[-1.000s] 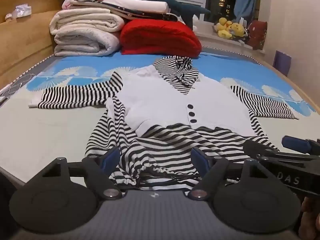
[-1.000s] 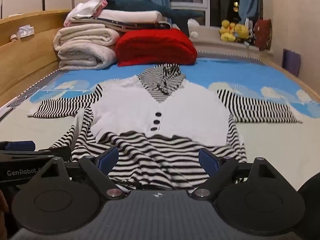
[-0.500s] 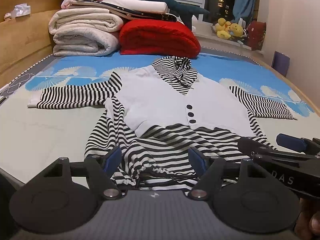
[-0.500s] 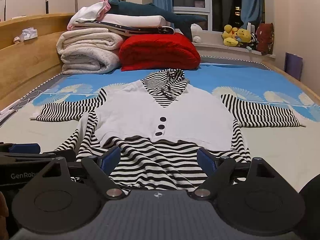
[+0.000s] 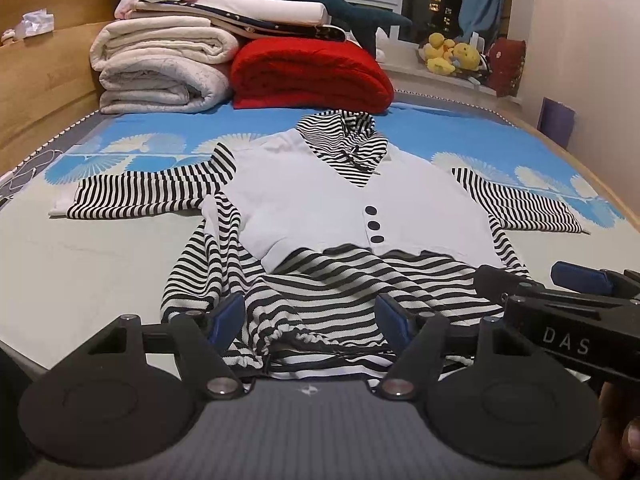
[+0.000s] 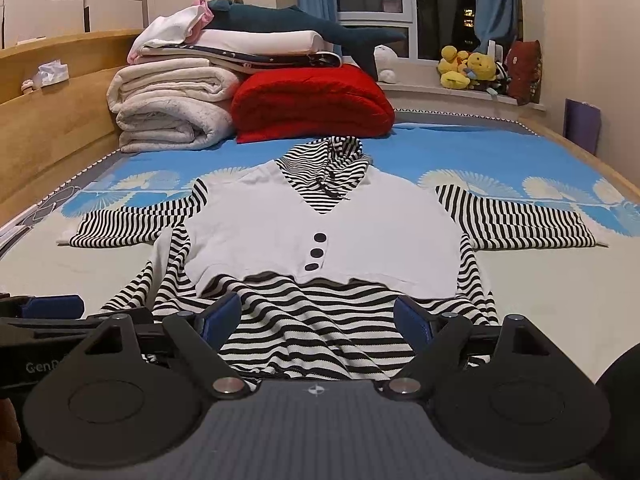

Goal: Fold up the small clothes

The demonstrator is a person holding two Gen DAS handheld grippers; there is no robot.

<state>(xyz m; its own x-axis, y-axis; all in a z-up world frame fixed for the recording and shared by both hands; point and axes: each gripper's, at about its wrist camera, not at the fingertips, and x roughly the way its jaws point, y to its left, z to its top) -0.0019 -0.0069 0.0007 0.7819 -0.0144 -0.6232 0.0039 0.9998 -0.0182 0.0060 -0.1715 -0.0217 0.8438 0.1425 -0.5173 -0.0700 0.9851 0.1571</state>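
A small hooded top [image 5: 352,212] with a white front, three black buttons and black-and-white striped sleeves, hood and hem lies face up on the bed; it also shows in the right wrist view [image 6: 320,232]. Both sleeves are spread out sideways. My left gripper [image 5: 310,320] is open and empty, just above the bunched left part of the striped hem. My right gripper [image 6: 318,318] is open and empty over the hem's middle. The right gripper's body [image 5: 560,308] shows at the right of the left wrist view, close beside.
The bed has a blue patterned sheet [image 5: 160,136]. Rolled white blankets [image 5: 160,76], a folded red blanket [image 5: 308,76] and a plush shark [image 5: 320,12] are piled at the far end. A wooden bed frame [image 5: 36,96] runs along the left. Plush toys [image 6: 472,66] sit on the windowsill.
Both grippers have tilted or risen slightly, so the top sits a little lower in view. The jaws stay open and the garment has not moved.
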